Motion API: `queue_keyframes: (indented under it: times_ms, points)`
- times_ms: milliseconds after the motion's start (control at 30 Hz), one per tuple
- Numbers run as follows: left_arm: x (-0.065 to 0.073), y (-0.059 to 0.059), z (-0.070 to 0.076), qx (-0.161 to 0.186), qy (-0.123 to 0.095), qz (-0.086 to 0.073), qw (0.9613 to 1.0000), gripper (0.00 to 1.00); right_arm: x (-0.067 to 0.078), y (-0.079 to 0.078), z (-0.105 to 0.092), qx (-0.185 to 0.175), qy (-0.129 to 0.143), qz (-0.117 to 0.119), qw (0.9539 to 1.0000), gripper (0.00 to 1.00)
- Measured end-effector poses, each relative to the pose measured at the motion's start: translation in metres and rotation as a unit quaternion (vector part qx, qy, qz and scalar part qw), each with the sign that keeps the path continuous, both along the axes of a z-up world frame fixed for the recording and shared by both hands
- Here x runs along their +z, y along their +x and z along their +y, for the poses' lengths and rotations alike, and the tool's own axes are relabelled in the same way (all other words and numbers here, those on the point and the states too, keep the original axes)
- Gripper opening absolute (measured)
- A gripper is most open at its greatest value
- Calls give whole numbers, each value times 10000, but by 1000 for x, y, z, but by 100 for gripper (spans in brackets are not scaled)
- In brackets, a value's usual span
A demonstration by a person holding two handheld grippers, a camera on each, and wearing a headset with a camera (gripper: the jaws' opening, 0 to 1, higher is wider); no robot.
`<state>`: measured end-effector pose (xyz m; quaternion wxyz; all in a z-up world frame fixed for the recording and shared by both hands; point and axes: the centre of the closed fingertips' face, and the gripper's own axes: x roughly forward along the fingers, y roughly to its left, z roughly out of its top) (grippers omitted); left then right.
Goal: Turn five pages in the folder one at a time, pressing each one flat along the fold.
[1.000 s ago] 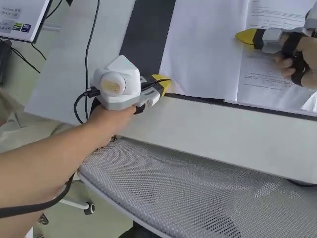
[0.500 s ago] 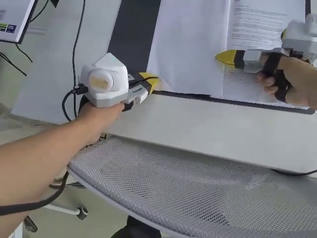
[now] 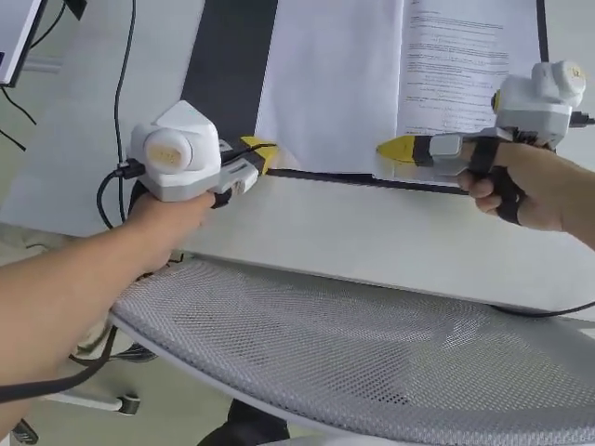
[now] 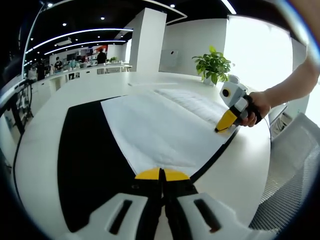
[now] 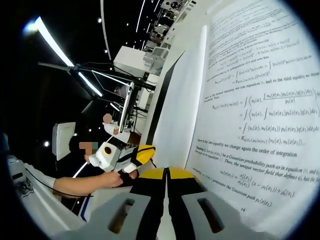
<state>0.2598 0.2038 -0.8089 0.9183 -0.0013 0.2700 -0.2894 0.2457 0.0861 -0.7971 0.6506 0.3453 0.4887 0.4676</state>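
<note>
- Head view: the folder (image 3: 232, 65) lies open on the white table (image 3: 372, 232), its lower edge near the table's front edge. The black cover is bare on the left, with a blank page (image 3: 325, 84) in the middle and a printed page (image 3: 465, 65) on the right.
- The left gripper (image 3: 263, 151) has its yellow tips at the lower left corner of the blank page. The right gripper (image 3: 395, 149) has its tip at the lower edge of the folder, about where the blank and printed pages meet.
- A mesh chair back (image 3: 325, 344) crosses the bottom of the view, in front of the table.
- Left gripper view: the left gripper's own jaws are closed together, tips at the near edge of the blank page (image 4: 160, 130). I cannot tell if a sheet is pinched between them. The right gripper (image 4: 223, 122) points down onto the page's far side. A potted plant (image 4: 213, 64) stands at the table's far edge.
- Right gripper view: the right gripper's own jaws are together, tips at the lower edge of the printed page (image 5: 250, 125), which carries formulas. The left gripper (image 5: 142, 152) is at the blank page's corner.
</note>
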Motion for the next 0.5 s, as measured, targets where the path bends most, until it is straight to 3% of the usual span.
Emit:
queue_keyframes:
  times_ms: [133, 200, 300, 400, 433, 500]
  points:
    - [0, 0, 0, -4, -5, -1, 10000, 0, 1, -19, 0, 142, -62, 97, 9998, 0]
    - [0, 0, 0, -12, 1, -2, 10000, 0, -1, -37, -3, 413, -241, 89, 9988, 0]
    - [0, 0, 0, -8, -12, 16, 10000, 0, 4, -50, -4, 427, -168, 176, 9988, 0]
    - [0, 0, 0, -3, -25, 33, 10000, 0, 20, -58, -6, 351, -77, 8, 9994, 0]
    - [0, 0, 0, 11, -41, 53, 10000, 0, 27, -58, -7, 271, -31, -241, 9993, 0]
    - [0, 0, 0, 4, -41, 60, 10000, 0, 33, -59, -12, 105, -102, -362, 9992, 2]
